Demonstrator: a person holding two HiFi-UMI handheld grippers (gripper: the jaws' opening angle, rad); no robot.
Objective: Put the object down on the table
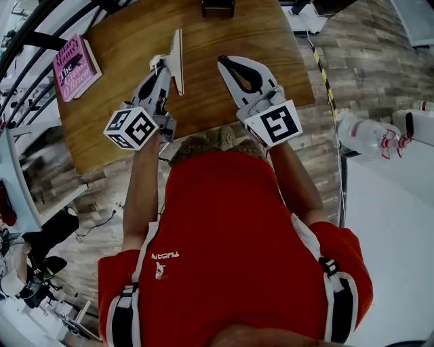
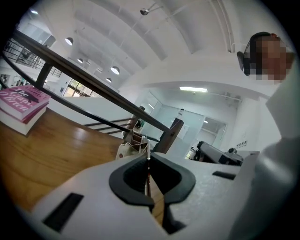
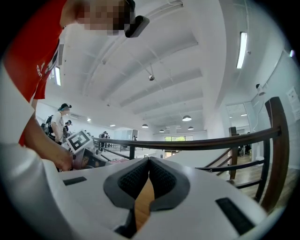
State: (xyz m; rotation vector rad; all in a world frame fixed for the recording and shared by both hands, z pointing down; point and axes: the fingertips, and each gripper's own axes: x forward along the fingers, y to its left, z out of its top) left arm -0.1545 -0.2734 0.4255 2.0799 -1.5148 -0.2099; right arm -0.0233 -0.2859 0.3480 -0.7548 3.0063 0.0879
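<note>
My left gripper (image 1: 163,68) is shut on a thin white flat object (image 1: 178,59), held upright and edge-on above the wooden table (image 1: 210,37). In the left gripper view that object shows only as a thin pale edge (image 2: 148,152) pinched between the dark pads of the left gripper (image 2: 148,164). A cream-coloured piece (image 2: 127,149) sits just beyond the jaws; whether it belongs to the object is unclear. The right gripper (image 1: 224,63) hovers beside it over the table, shut with nothing in it. In its own view the right gripper (image 3: 149,163) has its pads pressed together.
A pink book (image 1: 75,66) lies at the table's far left corner, also visible as the pink book (image 2: 21,103). A dark item (image 1: 218,7) sits at the table's far edge. A plastic bottle (image 1: 369,135) lies off the table at right. A dark railing (image 2: 93,84) runs behind.
</note>
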